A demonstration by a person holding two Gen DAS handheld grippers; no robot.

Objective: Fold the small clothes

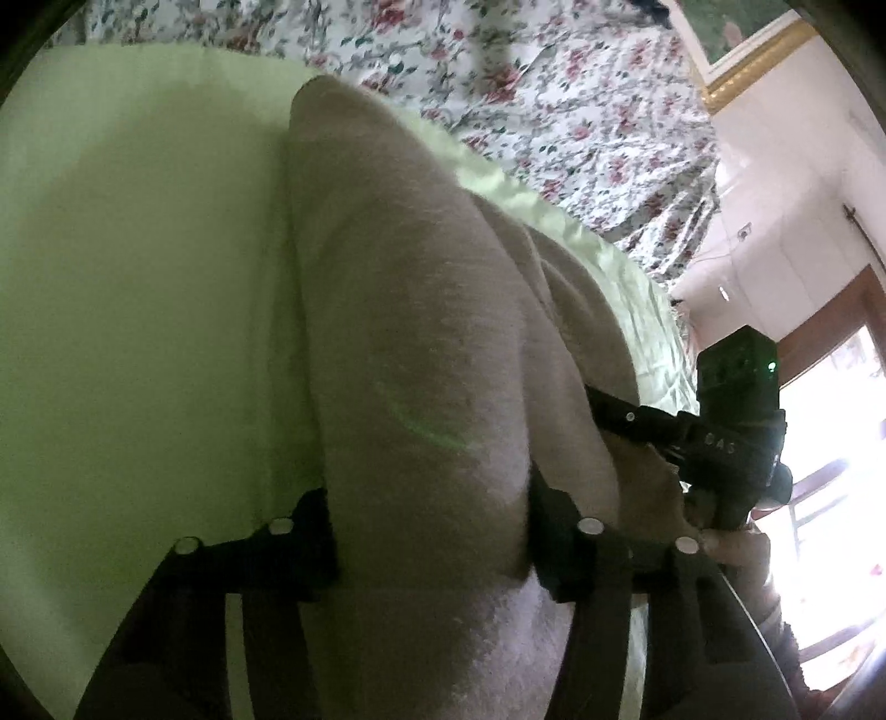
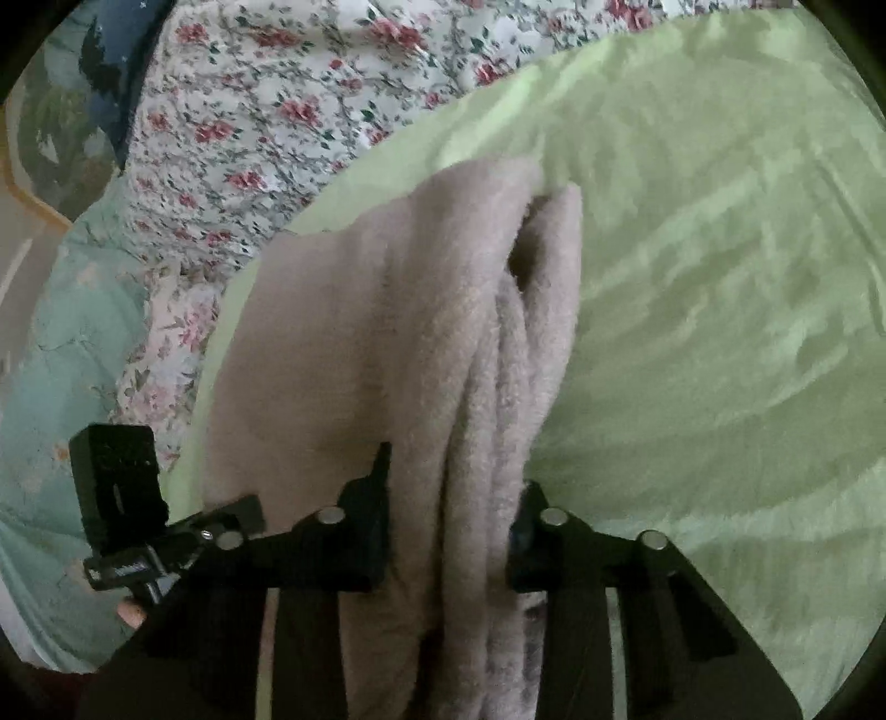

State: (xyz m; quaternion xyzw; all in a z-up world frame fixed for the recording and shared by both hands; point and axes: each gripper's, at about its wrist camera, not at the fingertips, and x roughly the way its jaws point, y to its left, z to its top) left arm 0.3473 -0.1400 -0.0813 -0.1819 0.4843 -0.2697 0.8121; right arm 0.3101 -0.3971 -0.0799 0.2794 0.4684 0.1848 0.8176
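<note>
A fuzzy beige-pink garment (image 1: 421,343) hangs in folds above a light green sheet (image 1: 138,288). My left gripper (image 1: 432,531) is shut on one end of it, cloth bunched between the fingers. My right gripper (image 2: 451,531) is shut on the other end of the garment (image 2: 398,332), where several layers are pinched together. The right gripper also shows in the left wrist view (image 1: 720,443), at the right, close beside the left one. The left gripper shows in the right wrist view (image 2: 127,515), at the lower left.
A floral bedspread (image 1: 526,94) lies beyond the green sheet (image 2: 720,304). A pale teal quilt (image 2: 72,343) lies at the left. A gold-framed picture (image 1: 742,50) and a bright window (image 1: 830,443) are at the right.
</note>
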